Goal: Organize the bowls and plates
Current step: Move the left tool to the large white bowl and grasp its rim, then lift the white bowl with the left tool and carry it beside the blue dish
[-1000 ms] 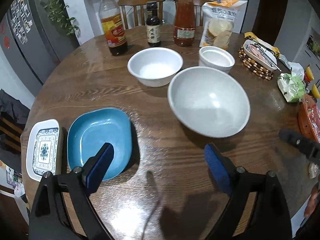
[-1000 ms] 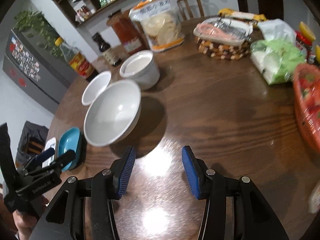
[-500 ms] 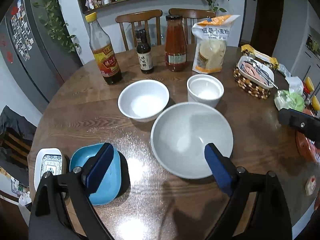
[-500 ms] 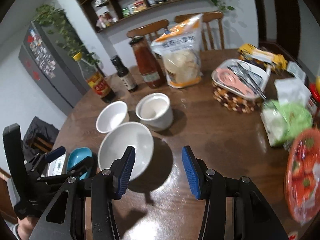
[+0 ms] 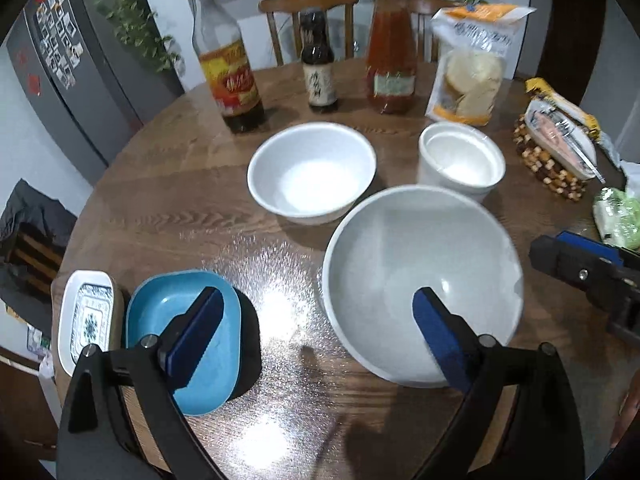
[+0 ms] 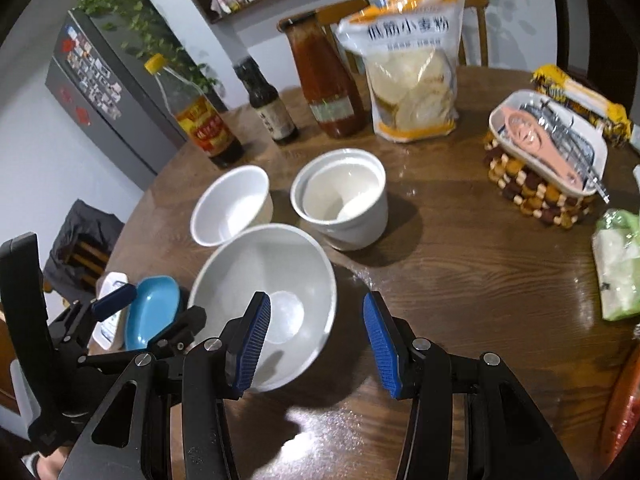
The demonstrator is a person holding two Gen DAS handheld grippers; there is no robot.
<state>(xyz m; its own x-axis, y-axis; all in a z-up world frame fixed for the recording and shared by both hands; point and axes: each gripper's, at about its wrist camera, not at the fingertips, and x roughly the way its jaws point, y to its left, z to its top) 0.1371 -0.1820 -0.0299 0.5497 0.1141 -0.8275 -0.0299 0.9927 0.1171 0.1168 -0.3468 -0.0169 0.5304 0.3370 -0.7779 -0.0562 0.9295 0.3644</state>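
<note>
Large white bowl [image 5: 420, 284] near centre of round wooden table [image 5: 168, 200], between the spread blue pads of both tools. Medium white bowl [image 5: 312, 172] just beyond on the far left, deep white bowl [image 5: 460, 160] on the far right with what looks like a smaller one nested inside. Blue square plate [image 5: 160, 308] to the near left, patterned white dish [image 5: 86, 312] beside it at the table edge. Left hand-held gripper [image 5: 316, 336] wide apart, empty, one finger over the blue plate, the other over the large bowl's rim. Right hand-held gripper [image 6: 316, 344] likewise parted, holding nothing, left pad over the bowl's right side. Sauce bottles [image 5: 316, 68] and flour bag [image 6: 416, 68] along the far side.
</note>
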